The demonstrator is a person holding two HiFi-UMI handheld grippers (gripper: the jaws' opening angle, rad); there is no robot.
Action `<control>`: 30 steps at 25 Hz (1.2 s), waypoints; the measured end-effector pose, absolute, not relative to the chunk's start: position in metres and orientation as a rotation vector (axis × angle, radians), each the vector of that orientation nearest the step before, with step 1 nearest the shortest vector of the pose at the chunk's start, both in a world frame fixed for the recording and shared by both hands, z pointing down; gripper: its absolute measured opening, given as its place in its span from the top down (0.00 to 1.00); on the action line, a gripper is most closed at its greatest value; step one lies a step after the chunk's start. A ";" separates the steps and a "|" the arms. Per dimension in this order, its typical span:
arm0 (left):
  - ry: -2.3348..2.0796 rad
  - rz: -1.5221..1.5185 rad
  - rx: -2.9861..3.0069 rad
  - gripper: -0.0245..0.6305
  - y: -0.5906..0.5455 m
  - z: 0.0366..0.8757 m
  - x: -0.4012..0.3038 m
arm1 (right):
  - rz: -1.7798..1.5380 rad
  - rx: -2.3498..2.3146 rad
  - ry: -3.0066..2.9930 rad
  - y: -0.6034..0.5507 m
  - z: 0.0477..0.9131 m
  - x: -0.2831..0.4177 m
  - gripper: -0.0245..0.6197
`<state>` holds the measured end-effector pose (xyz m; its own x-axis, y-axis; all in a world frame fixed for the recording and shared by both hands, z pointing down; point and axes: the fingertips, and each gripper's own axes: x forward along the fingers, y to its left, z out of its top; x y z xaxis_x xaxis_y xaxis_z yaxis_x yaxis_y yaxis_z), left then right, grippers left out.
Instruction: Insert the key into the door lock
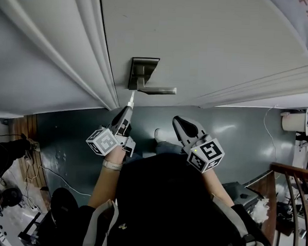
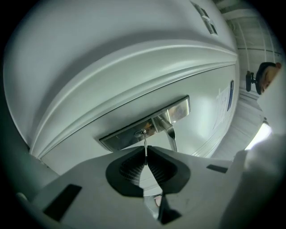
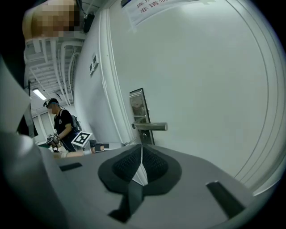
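White door [image 1: 210, 40], seen from above, with grey floor [image 1: 76, 136] below it. A metal lock plate [image 1: 143, 70] is mounted near the door's edge, and a lever handle [image 1: 159, 90] projects from the plate toward the right.

Left hand-held gripper [image 1: 129, 110]: raised to the lower end of the lock plate, directly under the handle's pivot. Its jaws are clenched on the key [image 1: 131, 99], which stands out straight from the fingertips toward the plate. In the left gripper view the key [image 2: 145, 144] is pinched between the ribbed pads [image 2: 132, 166]. Its tip meets the round keyhole [image 2: 142, 132] in the plate [image 2: 125, 136], beside the handle [image 2: 170, 134]. Whether the tip has entered cannot be told.

Right hand-held gripper [image 1: 178, 120]: held lower and to the right, apart from the door and touching nothing. In the right gripper view its jaws are pressed together with nothing between them [image 3: 141, 151]. It points toward the handle [image 3: 150, 127] and plate [image 3: 138, 106].

A second person [image 3: 60, 124] stands in the background of the right gripper view.
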<state>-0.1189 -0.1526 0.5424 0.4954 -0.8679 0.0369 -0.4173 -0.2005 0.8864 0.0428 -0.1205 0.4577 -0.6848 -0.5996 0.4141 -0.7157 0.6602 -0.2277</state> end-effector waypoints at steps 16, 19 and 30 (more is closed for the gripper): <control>-0.862 -0.786 1.614 0.92 -0.177 0.548 -0.101 | 0.537 1.167 -2.504 -0.117 0.454 0.061 0.94; -0.857 -0.803 1.600 0.92 -0.181 0.548 -0.100 | 0.534 1.169 -2.518 -0.118 0.451 0.059 0.94; -0.923 -0.876 1.559 0.92 -0.182 0.545 -0.096 | 0.502 1.154 -2.505 -0.118 0.449 0.057 0.94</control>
